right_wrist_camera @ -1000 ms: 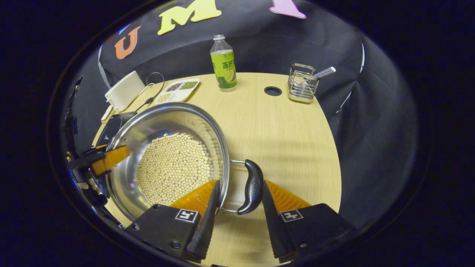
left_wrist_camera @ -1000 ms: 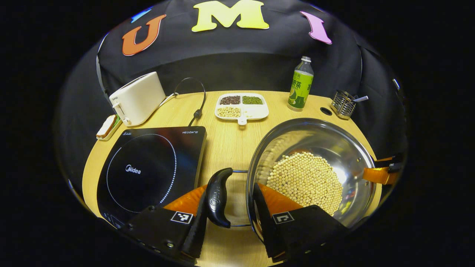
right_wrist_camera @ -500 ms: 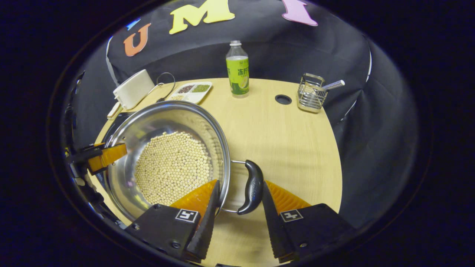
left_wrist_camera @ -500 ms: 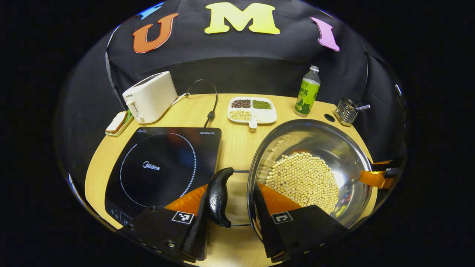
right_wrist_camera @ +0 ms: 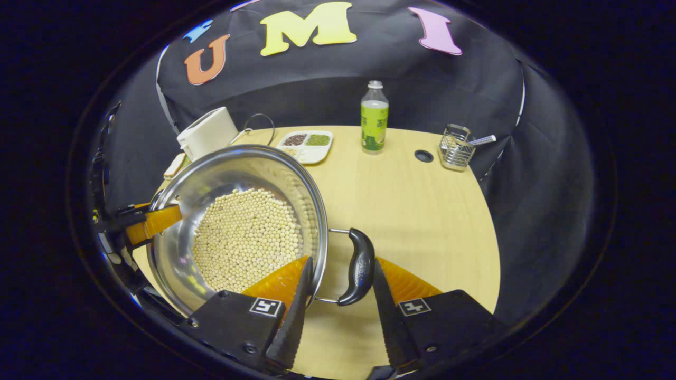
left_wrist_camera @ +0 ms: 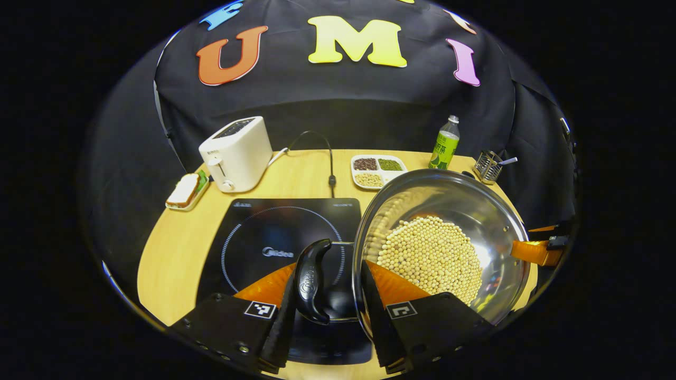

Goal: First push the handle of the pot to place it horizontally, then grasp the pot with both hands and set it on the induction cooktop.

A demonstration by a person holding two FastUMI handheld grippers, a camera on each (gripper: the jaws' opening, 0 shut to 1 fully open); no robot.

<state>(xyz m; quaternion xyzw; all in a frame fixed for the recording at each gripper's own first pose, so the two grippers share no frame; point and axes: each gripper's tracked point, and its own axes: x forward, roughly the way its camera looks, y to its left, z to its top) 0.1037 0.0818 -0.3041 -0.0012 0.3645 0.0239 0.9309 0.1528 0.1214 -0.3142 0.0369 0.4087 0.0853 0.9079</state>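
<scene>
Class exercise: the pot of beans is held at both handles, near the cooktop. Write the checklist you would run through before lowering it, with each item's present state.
1. Left gripper closed around the left handle and pot rim: ok.
2. Right gripper closed around the right handle and pot rim: ok.
3. Pot centred over the cooktop ring: not ok, it hangs mostly past the cooktop's right edge.
4. Cooktop surface bare: ok.
5. Beans settled inside the pot: ok.
6. Pot level: cannot tell.

Round light-wood table (right_wrist_camera: 417, 211) against black cloth wall (right_wrist_camera: 338, 89).
</scene>
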